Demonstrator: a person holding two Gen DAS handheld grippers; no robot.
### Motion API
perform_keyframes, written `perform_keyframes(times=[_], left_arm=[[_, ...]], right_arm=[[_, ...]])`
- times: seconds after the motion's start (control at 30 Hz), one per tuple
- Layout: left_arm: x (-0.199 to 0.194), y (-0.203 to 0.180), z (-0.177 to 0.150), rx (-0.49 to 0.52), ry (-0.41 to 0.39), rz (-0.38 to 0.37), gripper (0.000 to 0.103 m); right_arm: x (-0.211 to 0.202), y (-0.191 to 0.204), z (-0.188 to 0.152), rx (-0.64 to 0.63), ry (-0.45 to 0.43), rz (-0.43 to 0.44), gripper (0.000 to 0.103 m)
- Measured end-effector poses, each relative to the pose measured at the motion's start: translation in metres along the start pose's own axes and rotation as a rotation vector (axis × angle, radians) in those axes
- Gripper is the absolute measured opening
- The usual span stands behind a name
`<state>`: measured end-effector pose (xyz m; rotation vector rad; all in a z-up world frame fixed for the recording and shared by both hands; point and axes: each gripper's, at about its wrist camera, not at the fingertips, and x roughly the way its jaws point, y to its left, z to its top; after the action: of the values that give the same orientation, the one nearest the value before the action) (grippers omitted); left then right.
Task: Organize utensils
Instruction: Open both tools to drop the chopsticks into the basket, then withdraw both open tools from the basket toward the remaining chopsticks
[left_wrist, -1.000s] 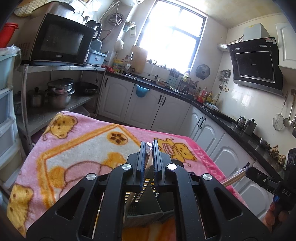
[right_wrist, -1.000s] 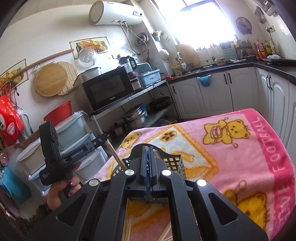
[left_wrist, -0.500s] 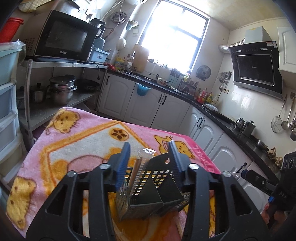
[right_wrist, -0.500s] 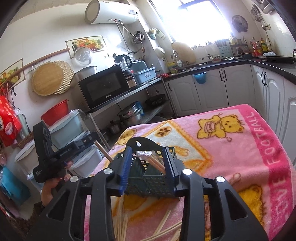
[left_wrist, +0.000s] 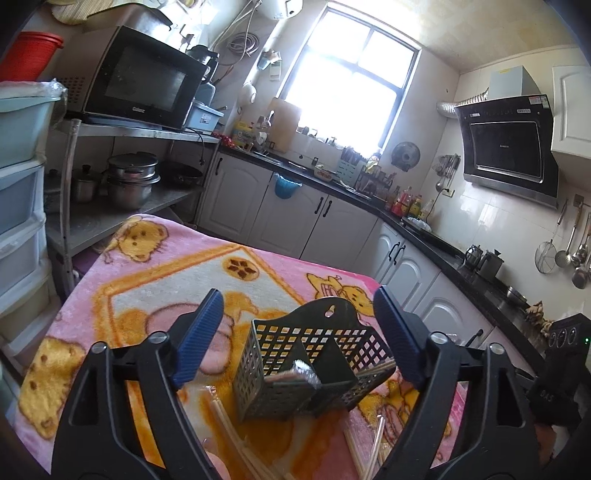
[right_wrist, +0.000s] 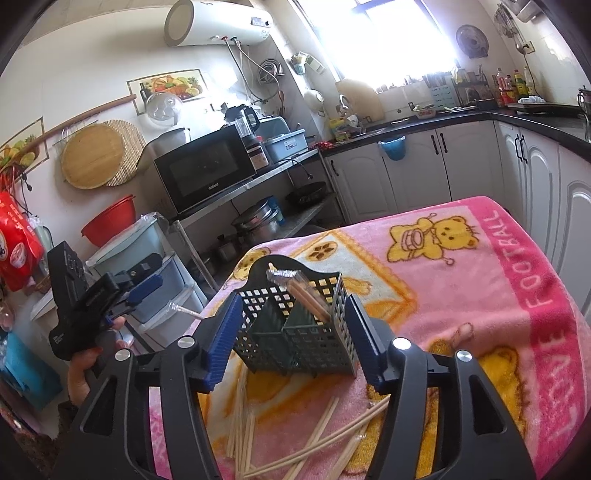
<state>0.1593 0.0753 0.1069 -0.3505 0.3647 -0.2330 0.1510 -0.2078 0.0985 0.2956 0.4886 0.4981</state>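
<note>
While the loose chopsticks (right_wrist: 317, 428) lay scattered on the pink blanket (right_wrist: 480, 295) nearest the cameras, the right gripper (right_wrist: 295, 339) hung over them, aimed a little downward at the dark green utensil basket (right_wrist: 295, 332). Its blue fingers (right_wrist: 221, 343) had just been opening and stood apart on either side of the basket, close to its walls; whether the pads touched the mesh could not be told. In the left wrist view the left gripper (left_wrist: 299, 332) pointed slightly down at the same basket (left_wrist: 310, 365) from another side, its fingers (left_wrist: 197, 332) spread wide after opening, with clear gaps to the basket's walls. More chopsticks (left_wrist: 236, 435) lay on the blanket just in front of that gripper and to its right.

The basket stood upright on the blanket-covered bench, divided inside into compartments. A plastic-wrapped bundle of chopsticks (right_wrist: 306, 295) leaned in one compartment, its wrapped top poking above the rim.

To the left in the right wrist view, a hand (right_wrist: 83, 373) gripped the left gripper's black handle beyond the bench edge, and one wrapped stick (right_wrist: 183, 309) showed just beside its blue fingers.

Farther off stood a metal shelf rack with a microwave (right_wrist: 207, 173) and pots (left_wrist: 129, 181), then white cabinets (left_wrist: 303, 218) under a dark counter, and a bright window (left_wrist: 347, 85).
</note>
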Motion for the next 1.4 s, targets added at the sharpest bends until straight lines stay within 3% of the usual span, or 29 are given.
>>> perform_keyframes(times=[0.27, 0.6, 1.4], left_arm=[[-0.022, 0.005, -0.015, -0.017, 0.006, 0.012, 0.082], [-0.026, 0.015, -0.039, -0.037, 0.076, 0.04, 0.082], [0.025, 0.018, -0.106, -0.039, 0.342, 0.067, 0.081]], right_arm=[[0.001, -0.001, -0.013, 0.001, 0.038, -0.008, 0.062], [0.005, 0.004, -0.028, -0.038, 0.087, -0.028, 0.064], [0.027, 0.0, -0.069, -0.086, 0.259, -0.075, 0.065]])
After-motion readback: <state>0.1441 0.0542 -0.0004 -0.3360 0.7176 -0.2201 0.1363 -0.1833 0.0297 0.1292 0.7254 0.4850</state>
